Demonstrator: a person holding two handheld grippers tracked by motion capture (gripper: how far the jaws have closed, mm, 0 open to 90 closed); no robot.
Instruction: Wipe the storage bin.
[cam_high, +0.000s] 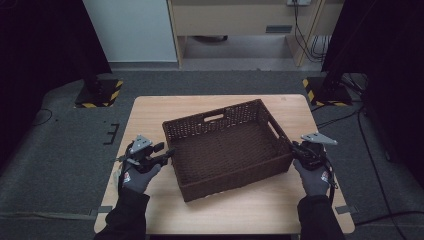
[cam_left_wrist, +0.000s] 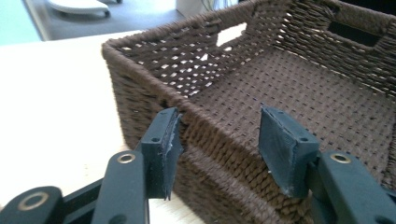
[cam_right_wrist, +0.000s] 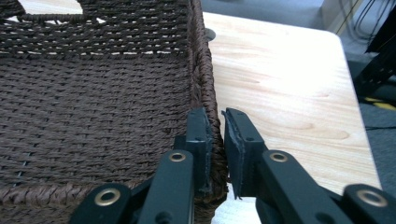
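Brown wicker basket (cam_high: 227, 147) at frame centre on wooden table (cam_high: 150, 112); left gripper (cam_high: 167, 154) jaws spread astride its left rim, not pressing; right gripper (cam_high: 295, 148) pinches right rim; grey carpet, black stands in upper corners.

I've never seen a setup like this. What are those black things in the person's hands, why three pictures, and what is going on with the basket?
There is no robot here: a person in gloves holds a pair of hand-worked tongs in each hand. One picture comes from a camera above the wooden table; the other two come from small cameras riding on the tongs, looking along their black jaws.

On the table stands one brown woven basket, with nothing in it.

The right tongs are shut on the basket's side wall, one jaw inside and one outside. The left tongs straddle the opposite wall with their jaws apart, so their pads do not pinch it yet.

It looks as if the basket is about to be gripped from both sides.
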